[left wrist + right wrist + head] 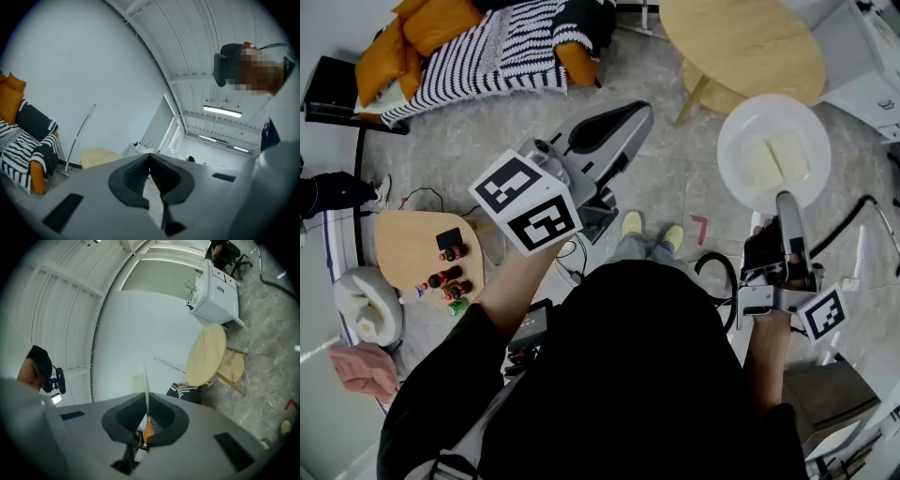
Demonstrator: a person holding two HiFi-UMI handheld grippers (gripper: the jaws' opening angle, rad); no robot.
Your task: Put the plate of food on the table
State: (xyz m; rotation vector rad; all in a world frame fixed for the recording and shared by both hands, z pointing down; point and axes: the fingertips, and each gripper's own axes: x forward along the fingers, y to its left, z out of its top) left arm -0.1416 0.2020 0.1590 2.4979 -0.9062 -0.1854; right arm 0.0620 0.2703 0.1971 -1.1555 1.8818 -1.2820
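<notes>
Grip looks firm: right gripper (786,201) clamps the near rim of the round white plate (737,141) carrying pale food slabs (776,159), near the round light-wood table (741,47); left gripper (630,120) closed, empty.

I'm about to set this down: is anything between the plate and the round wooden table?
Nothing visible is. The plate, gripped at its rim by the right tool, is right beside the table, whose visible top is bare.
</notes>
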